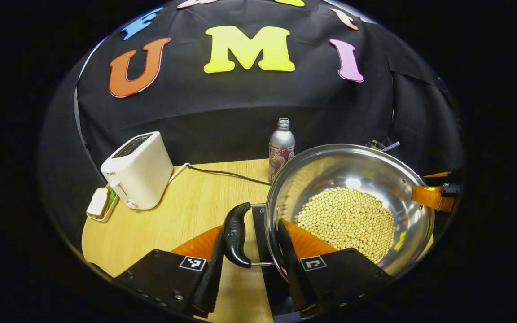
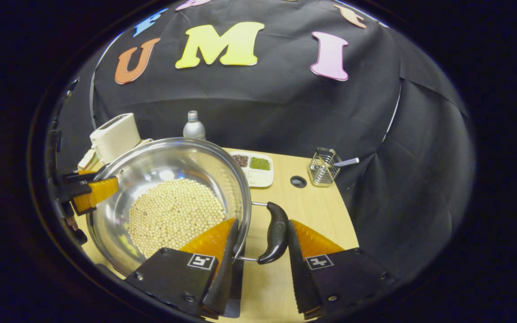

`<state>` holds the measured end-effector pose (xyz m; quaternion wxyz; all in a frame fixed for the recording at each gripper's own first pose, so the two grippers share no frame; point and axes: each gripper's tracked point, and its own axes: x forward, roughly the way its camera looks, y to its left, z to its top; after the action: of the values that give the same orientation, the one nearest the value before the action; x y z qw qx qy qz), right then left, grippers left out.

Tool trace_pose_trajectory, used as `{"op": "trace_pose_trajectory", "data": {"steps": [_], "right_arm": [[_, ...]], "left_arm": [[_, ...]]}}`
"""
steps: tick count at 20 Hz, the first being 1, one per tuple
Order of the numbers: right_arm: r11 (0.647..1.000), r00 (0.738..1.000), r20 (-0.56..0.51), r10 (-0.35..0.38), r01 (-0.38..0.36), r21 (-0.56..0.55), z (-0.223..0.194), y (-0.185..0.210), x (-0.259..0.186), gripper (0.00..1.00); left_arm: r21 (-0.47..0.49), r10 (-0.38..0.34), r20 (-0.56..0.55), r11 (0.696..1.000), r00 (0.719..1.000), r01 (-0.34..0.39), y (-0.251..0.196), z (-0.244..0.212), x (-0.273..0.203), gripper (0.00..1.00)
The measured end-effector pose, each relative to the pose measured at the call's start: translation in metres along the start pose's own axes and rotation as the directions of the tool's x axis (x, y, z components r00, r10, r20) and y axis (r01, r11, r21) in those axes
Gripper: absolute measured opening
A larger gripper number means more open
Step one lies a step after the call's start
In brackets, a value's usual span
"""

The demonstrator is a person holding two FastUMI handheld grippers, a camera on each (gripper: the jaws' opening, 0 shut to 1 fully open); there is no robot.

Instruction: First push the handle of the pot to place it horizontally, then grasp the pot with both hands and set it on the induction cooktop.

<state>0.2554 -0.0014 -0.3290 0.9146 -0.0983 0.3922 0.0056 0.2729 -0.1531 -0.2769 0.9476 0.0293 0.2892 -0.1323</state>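
Observation:
A steel pot [image 1: 357, 168] with pale soybeans [image 1: 346, 222] in it fills the right of the left gripper view. Its black side handle [image 1: 236, 233] lies level between the fingers of my left gripper [image 1: 250, 229]; one finger is outside the handle and the other is inside the pot wall. In the right gripper view the pot [image 2: 173, 157] is at the left, and my right gripper [image 2: 263, 222] clamps the opposite handle [image 2: 276, 233] the same way. The black induction cooktop [image 1: 258, 220] shows under the pot. Each gripper appears at the far rim in the other's view.
A white toaster [image 1: 138, 169] with its cable, a small dish holding a sandwich [image 1: 101, 202] and a metal bottle [image 1: 281, 150] stand on the wooden table [image 1: 186, 211]. A divided dish of beans [image 2: 254, 168], a wire rack [image 2: 323, 167] and a round table hole [image 2: 298, 181] lie at the back right.

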Motion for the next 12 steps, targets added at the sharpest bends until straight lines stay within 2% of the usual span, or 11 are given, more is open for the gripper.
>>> {"op": "trace_pose_trajectory", "data": {"steps": [1, 2, 4, 7, 8, 10, 12], "right_arm": [[1.000, 1.000, -0.001, 0.001, -0.001, -0.001, -0.001, 0.000, 0.005, 0.57], [1.000, 1.000, 0.000, 0.002, -0.002, 0.000, -0.002, 0.001, 0.008, 0.60], [1.000, 1.000, -0.006, 0.010, -0.010, 0.006, -0.007, 0.002, 0.014, 0.58], [0.999, 0.999, -0.008, 0.045, -0.044, 0.030, -0.022, 0.007, 0.027, 0.58], [0.995, 0.998, 0.005, 0.070, -0.071, 0.064, -0.027, 0.009, 0.037, 0.58], [0.987, 0.993, 0.069, 0.101, -0.108, 0.117, -0.024, 0.009, 0.034, 0.61], [0.983, 0.991, 0.091, 0.100, -0.113, 0.142, -0.024, 0.008, 0.034, 0.62]], "left_arm": [[-0.005, 0.003, -0.010, 1.000, 1.000, -0.003, 0.001, -0.005, 0.005, 0.61], [-0.017, 0.004, -0.025, 1.000, 1.000, -0.004, 0.001, -0.011, 0.009, 0.61], [-0.037, 0.004, -0.050, 0.999, 0.999, -0.006, 0.000, -0.019, 0.009, 0.61], [-0.026, 0.018, -0.035, 0.999, 0.999, -0.019, 0.004, -0.023, 0.011, 0.61], [-0.004, 0.020, -0.008, 1.000, 1.000, -0.020, 0.003, -0.017, 0.012, 0.62], [-0.029, 0.018, -0.015, 0.999, 1.000, -0.019, 0.005, -0.021, 0.011, 0.61], [-0.034, 0.018, -0.007, 0.999, 1.000, -0.018, 0.005, -0.019, 0.013, 0.61]]}}
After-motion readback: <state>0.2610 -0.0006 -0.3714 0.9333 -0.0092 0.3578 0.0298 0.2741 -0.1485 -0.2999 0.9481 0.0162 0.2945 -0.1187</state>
